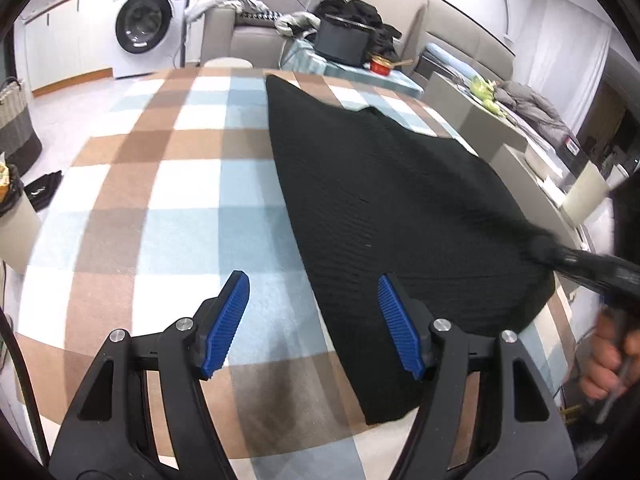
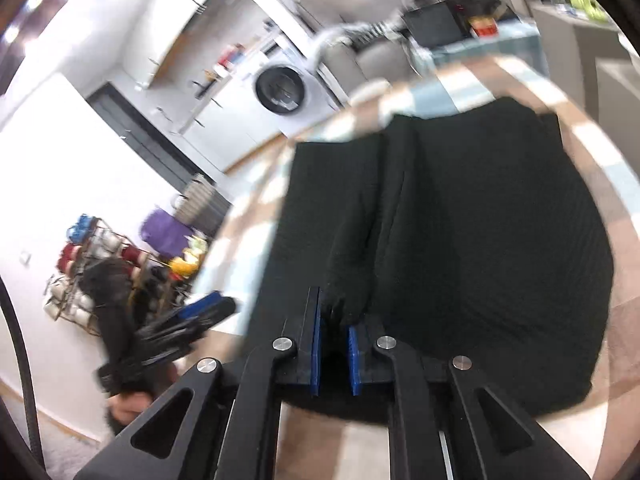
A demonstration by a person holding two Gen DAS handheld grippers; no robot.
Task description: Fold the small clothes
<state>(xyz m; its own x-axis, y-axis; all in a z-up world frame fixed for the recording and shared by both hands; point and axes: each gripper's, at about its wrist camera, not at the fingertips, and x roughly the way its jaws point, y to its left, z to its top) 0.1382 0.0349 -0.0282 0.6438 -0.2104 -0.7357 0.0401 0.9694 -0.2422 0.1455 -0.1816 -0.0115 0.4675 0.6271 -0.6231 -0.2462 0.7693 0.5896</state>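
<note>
The right gripper [image 2: 335, 320] fingers are pinched on a raised edge of the black knit garment [image 2: 460, 240]. The left gripper [image 1: 314, 320] fingers stand apart, empty, straddling the garment's left edge above the checked table [image 1: 160, 200].

Both tools match: the left hand-held gripper [image 1: 314, 320] and the right hand-held gripper [image 2: 335, 354] show black angular link arms with triangular cut-outs, round silver screws at the pivots, ribbed blue pads [image 1: 224, 322] inside, a black cable trailing at the left edge.
</note>
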